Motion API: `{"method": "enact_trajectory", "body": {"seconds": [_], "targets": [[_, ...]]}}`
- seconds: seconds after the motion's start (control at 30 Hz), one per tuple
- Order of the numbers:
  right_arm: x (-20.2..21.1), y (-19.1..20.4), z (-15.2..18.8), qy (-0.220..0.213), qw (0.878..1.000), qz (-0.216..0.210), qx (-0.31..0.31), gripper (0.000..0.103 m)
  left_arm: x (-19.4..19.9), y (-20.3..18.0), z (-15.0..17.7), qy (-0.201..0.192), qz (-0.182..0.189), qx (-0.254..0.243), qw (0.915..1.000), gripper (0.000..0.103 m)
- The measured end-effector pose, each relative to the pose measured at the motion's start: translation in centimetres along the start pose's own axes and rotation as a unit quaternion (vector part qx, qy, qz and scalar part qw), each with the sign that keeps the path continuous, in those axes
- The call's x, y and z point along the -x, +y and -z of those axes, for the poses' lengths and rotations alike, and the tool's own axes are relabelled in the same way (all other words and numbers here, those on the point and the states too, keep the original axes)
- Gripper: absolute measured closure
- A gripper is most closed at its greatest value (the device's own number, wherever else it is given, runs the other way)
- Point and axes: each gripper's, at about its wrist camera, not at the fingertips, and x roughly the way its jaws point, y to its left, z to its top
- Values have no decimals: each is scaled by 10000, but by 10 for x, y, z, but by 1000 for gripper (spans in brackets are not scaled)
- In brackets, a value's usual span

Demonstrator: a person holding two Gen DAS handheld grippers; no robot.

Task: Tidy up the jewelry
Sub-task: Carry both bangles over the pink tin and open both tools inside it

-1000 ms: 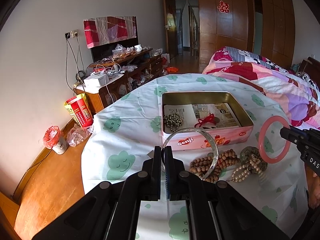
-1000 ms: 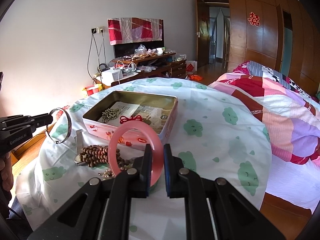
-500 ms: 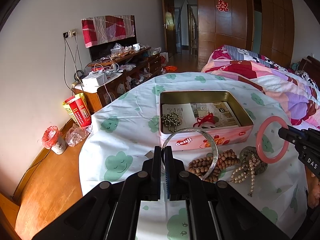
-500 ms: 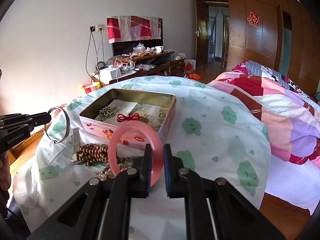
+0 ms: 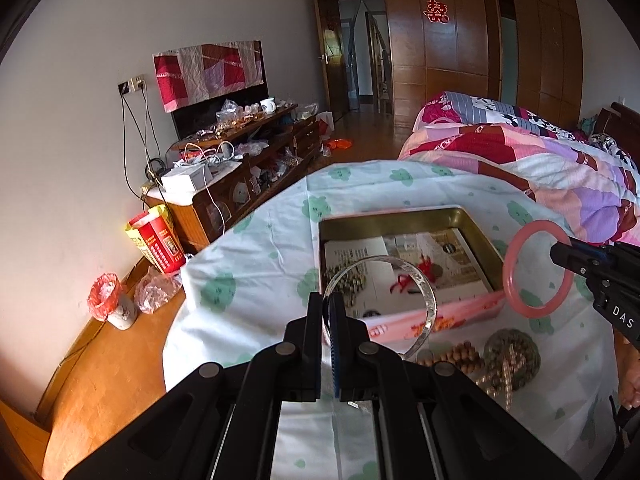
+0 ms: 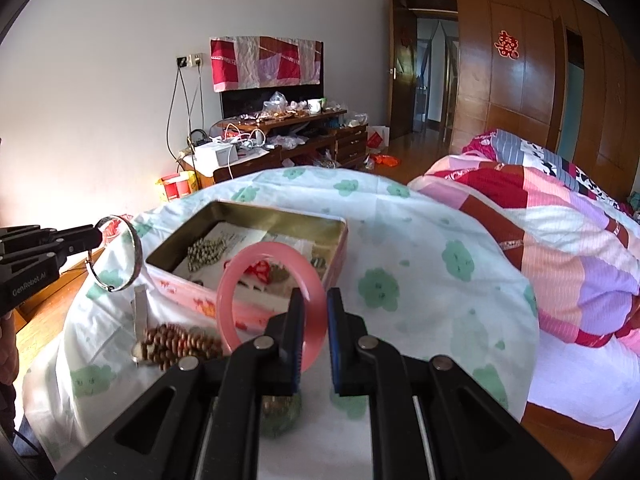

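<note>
My left gripper is shut on a silver bangle and holds it above the near rim of the open pink tin. My right gripper is shut on a pink bangle, held just in front of the tin. The tin holds a beaded string, a red knot and papers. Brown wooden beads, a green bead bundle and pearls lie on the cloth before the tin.
The table wears a white cloth with green clouds. A bed with a patchwork quilt stands to the right. A cluttered TV cabinet and bags stand by the left wall. A small metal strip lies by the beads.
Both grippers have risen and moved toward the tin with their bangles. The silver bangle now hangs over the tin's near edge; the pink one is higher and nearer the tin.
</note>
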Motion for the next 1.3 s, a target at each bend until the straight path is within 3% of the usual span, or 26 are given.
{"method": "enact_trajectory", "body": {"seconds": [0.67, 1.13, 1.3], "targets": [[-55, 9, -45, 135, 9995, 140, 266, 90, -54, -8, -43, 148, -210, -193, 9995, 101], [-90, 19, -47, 443, 9975, 250, 494, 90, -94, -20, -48, 475, -274, -383, 9978, 100], [-100, 19, -43, 572, 9968, 302, 479, 90, -106, -24, -45, 565, -320, -435, 9969, 95]]}}
